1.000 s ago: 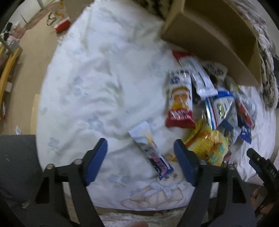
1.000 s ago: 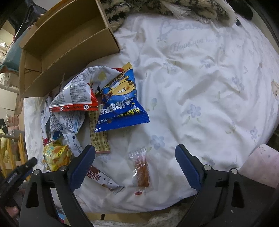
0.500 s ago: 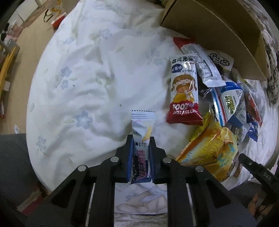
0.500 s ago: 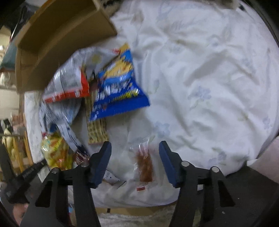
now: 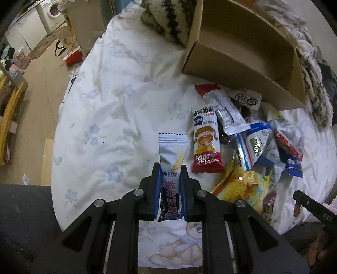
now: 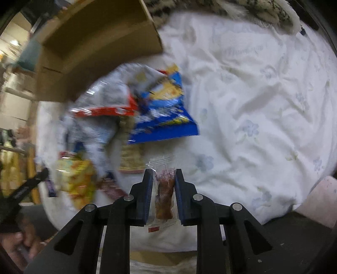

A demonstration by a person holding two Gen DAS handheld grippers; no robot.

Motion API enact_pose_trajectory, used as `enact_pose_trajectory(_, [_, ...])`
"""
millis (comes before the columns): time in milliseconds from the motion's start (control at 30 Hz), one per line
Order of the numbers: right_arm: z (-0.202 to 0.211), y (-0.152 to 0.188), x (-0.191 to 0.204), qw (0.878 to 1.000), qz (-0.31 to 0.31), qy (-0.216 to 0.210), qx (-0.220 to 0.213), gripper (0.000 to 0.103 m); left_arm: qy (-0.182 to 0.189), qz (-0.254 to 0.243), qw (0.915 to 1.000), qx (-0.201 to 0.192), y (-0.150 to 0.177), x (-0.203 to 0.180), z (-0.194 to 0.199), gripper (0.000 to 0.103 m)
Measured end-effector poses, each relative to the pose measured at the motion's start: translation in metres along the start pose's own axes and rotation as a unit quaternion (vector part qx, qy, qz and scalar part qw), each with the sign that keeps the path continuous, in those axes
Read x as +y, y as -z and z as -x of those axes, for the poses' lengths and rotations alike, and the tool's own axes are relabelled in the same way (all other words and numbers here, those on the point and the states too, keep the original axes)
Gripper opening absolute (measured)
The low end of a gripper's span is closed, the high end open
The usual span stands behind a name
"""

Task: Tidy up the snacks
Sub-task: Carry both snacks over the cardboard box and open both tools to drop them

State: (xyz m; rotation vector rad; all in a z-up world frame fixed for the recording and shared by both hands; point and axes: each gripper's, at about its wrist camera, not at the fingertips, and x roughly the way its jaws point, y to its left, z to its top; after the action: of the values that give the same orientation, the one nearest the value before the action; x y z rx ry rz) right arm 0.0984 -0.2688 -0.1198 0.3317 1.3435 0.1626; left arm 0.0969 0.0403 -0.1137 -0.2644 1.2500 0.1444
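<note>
The left hand-held gripper (image 5: 170,170) is clamped on a slim white-and-blue snack packet (image 5: 171,160), its blue pads (image 5: 157,189) pressed flat against the packet's sides. The wrapper's crimped upper end sticks out beyond the fingertips; a yellow triangular chip and the marking "30 g" can be made out on it, with large Chinese characters lower down between the pads that are too cramped to read. The packet hangs above a white bedsheet (image 5: 109,109) printed with pale blue flowers and a teddy bear.

The right hand-held gripper (image 6: 162,171) has just been closing, and its pads now press on a small clear sachet (image 6: 164,189) holding a reddish-brown dried snack, with a little red label at the sachet's near end; any writing there is too small to tell.

Just right of the left gripper's packet lies a red-and-white rice cake packet (image 5: 205,139) with a cartoon child, the word "FOOD" and "SWEET RICE CAKE" in English below Chinese lettering. Beside it a heap of snacks (image 5: 252,134) spreads over the sheet: a silvery wrapper with a nutrition panel, a blue-and-white pouch, and a yellow bag (image 5: 244,185) nearest the camera. In the right wrist view, which is blurred, a blue chip bag (image 6: 166,113) lies at the heap's edge.

Beyond the heap sits an open cardboard box (image 5: 238,69), its inside bare, touching a striped fuzzy blanket (image 5: 166,19).
</note>
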Motion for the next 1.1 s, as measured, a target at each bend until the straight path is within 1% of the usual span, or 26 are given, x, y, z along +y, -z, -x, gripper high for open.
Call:
enact_pose_trajectory(133, [0.016, 0.004, 0.009, 0.999, 0.015, -0.033, -0.025, 0.022, -0.001, 0.001, 0.9999, -0.017, 0.001, 0.005, 0.008, 0.013])
enact_pose_trajectory(200, [0.025, 0.003, 0.013, 0.997, 0.020, -0.061, -0.043, 0.022, -0.004, -0.005, 0.9994, -0.033, 0.006, 0.004, 0.019, 0.013])
enact_pose_trajectory(267, [0.034, -0.001, 0.026, 0.995, 0.025, -0.075, -0.062, 0.022, -0.005, -0.012, 0.9987, -0.049, 0.005, 0.003, 0.025, 0.013])
enact_pose_trajectory(333, [0.042, -0.003, 0.028, 0.992, 0.027, -0.093, -0.081, 0.022, -0.005, -0.017, 0.9978, -0.064, 0.004, 0.002, 0.034, 0.013])
enact_pose_trajectory(433, [0.059, -0.008, 0.030, 0.985, 0.028, -0.128, -0.108, 0.022, 0.009, -0.027, 0.9967, -0.076, -0.003, -0.003, 0.050, 0.013])
enact_pose_trajectory(500, [0.071, -0.014, 0.035, 0.980, 0.036, -0.145, -0.128, 0.022, 0.030, -0.027, 0.9971, -0.064, -0.013, -0.007, 0.059, 0.013])
enact_pose_trajectory(533, [0.075, -0.014, 0.035, 0.979, 0.040, -0.148, -0.137, 0.022, 0.045, -0.027, 0.9968, -0.060, -0.020, -0.010, 0.064, 0.013])
enact_pose_trajectory(567, [0.079, -0.018, 0.038, 0.977, 0.043, -0.150, -0.145, 0.022, 0.050, -0.036, 0.9961, -0.063, -0.027, -0.015, 0.071, 0.013])
enact_pose_trajectory(667, [0.089, -0.034, 0.044, 0.973, 0.049, -0.158, -0.162, 0.022, 0.045, -0.073, 0.9917, -0.096, -0.053, -0.032, 0.091, 0.013])
enact_pose_trajectory(767, [0.097, -0.052, 0.050, 0.969, 0.052, -0.163, -0.177, 0.022, 0.037, -0.092, 0.9870, -0.126, -0.078, -0.044, 0.104, 0.014])
enact_pose_trajectory(967, [0.102, -0.087, 0.059, 0.965, 0.059, -0.167, -0.194, 0.022, 0.039, -0.107, 0.9819, -0.152, -0.122, -0.060, 0.105, 0.014])
enact_pose_trajectory(1100, [0.101, -0.114, 0.068, 0.963, 0.068, -0.163, -0.202, 0.022, 0.043, -0.112, 0.9789, -0.165, -0.142, -0.072, 0.100, 0.014])
